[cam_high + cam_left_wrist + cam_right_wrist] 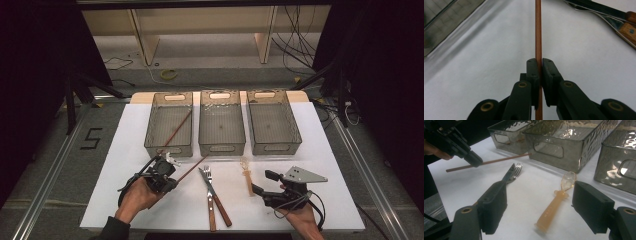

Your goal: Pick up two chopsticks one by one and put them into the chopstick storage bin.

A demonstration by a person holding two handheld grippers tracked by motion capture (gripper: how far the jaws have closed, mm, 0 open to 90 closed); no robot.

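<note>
The left claw (170, 172) is clamped tight on a thin brown chopstick (192, 169). The chopstick is long, straight and round, and looks like wood. In the high view it slants up and to the right, from the left claw toward the front of the middle bin (222, 125). In the left gripper view the stick runs straight ahead between the two black jaws, low over the white desk (125, 160). In the right gripper view its far tip is at the front wall of that bin; I cannot tell if it touches.

A second chopstick (177, 131) lies slanted inside the left bin (170, 123). A right bin (272, 121) stands next to the middle one, so the three bins make a row at the back of the desk. They are made of see-through grey plastic with bumpy walls and handle holes.

Just to the right of the held chopstick lie a knife (216, 197) and a fork (210, 200). They are shiny metal with brown wood handles, and they cross each other. Their tips point toward the bins.

Farther right lies a small orange plastic spoon (247, 177). Its clear bowl points toward the bins.

The right claw (264, 182) has its jaws wide apart and holds nothing. It sits just right of the spoon. In the right gripper view the spoon lies between the two open jaws.
</note>
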